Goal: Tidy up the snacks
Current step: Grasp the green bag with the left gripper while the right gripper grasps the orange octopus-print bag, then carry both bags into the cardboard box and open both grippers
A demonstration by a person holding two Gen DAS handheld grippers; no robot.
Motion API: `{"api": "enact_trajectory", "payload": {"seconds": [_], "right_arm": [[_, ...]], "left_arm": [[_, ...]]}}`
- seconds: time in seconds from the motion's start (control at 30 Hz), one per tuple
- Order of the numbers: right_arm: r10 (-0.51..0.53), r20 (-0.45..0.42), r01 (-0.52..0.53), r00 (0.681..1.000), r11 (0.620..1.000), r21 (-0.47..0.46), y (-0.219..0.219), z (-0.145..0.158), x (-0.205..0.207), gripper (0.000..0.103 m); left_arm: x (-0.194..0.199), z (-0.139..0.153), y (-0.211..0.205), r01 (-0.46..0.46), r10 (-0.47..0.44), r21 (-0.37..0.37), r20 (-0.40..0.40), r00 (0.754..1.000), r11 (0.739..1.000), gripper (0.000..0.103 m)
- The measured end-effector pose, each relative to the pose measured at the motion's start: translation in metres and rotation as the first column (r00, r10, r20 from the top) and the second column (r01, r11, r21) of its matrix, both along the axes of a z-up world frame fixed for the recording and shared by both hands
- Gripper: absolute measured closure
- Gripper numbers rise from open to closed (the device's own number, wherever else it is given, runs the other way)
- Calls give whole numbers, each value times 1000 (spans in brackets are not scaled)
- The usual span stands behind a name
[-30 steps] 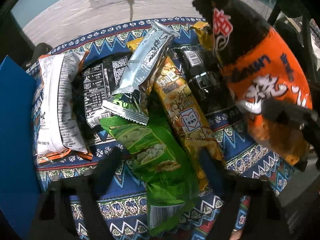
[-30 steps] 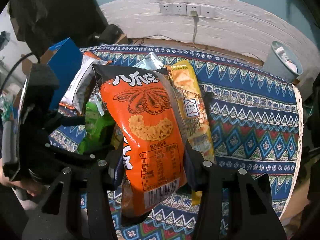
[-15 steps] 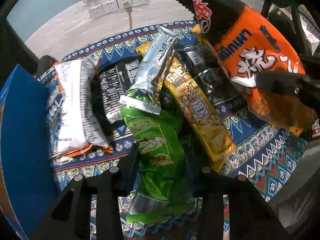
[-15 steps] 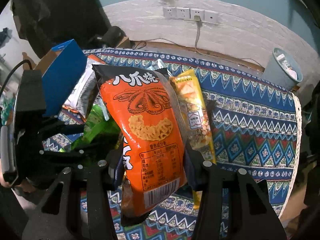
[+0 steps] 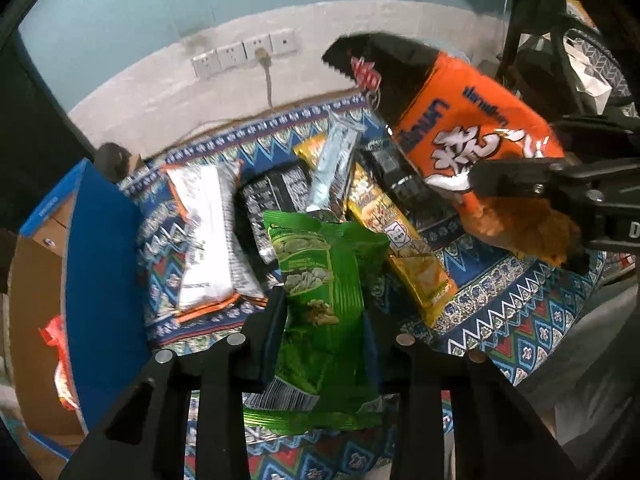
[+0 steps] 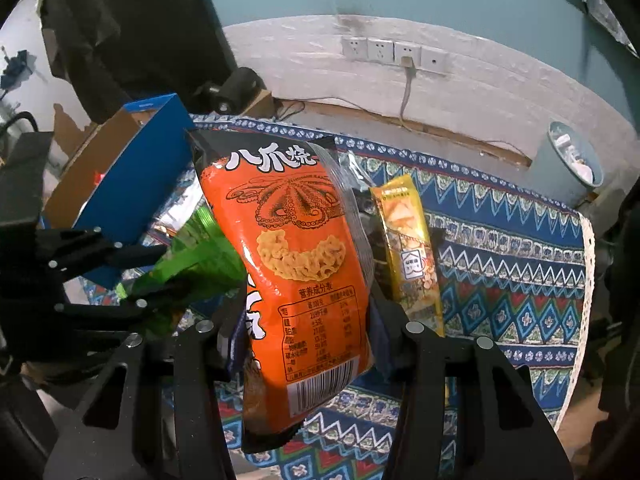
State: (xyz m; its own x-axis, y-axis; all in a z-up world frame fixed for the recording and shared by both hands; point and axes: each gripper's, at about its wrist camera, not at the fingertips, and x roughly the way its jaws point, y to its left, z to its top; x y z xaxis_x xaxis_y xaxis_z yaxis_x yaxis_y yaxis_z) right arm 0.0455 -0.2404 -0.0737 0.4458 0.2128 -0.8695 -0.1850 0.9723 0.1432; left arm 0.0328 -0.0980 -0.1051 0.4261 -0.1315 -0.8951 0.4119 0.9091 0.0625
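At the far left of your left wrist view stands the blue cardboard box (image 5: 100, 264), open, with a red-orange wrapper (image 5: 60, 364) low inside it. Just right of the box, on the patterned cloth (image 5: 512, 320) over the tabletop, lies a white packet with orange edges (image 5: 204, 240), then a black packet (image 5: 276, 196) and a silver packet (image 5: 334, 164) leaning over it. At bottom centre your left gripper (image 5: 324, 344) has its fingers closed on the green snack bag (image 5: 320, 300), which is raised off the cloth. Right of it a yellow packet (image 5: 396, 240) lies slantwise. In the upper right, the orange snack bag (image 5: 468, 136) hangs in the air.

In your right wrist view, the box (image 6: 136, 184) sits at upper left and the green snack bag (image 6: 192, 264) is below it. At centre your right gripper (image 6: 308, 332) fingers clamp the orange snack bag (image 6: 296, 256) upright. The yellow packet (image 6: 408, 248) lies just beside it on the right.
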Motion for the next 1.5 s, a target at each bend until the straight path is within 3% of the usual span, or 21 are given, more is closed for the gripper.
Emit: {"api": "enact_trajectory", "payload": {"seconds": [0.63, 1.5], "right_arm": [[11, 61, -10, 998, 1000, -11, 26, 32, 11, 54], [163, 75, -162, 984, 987, -15, 126, 50, 50, 54]], "left_arm": [[7, 47, 44, -66, 63, 8, 182, 981, 998, 69], [15, 66, 141, -259, 264, -56, 236, 935, 964, 69]]}}
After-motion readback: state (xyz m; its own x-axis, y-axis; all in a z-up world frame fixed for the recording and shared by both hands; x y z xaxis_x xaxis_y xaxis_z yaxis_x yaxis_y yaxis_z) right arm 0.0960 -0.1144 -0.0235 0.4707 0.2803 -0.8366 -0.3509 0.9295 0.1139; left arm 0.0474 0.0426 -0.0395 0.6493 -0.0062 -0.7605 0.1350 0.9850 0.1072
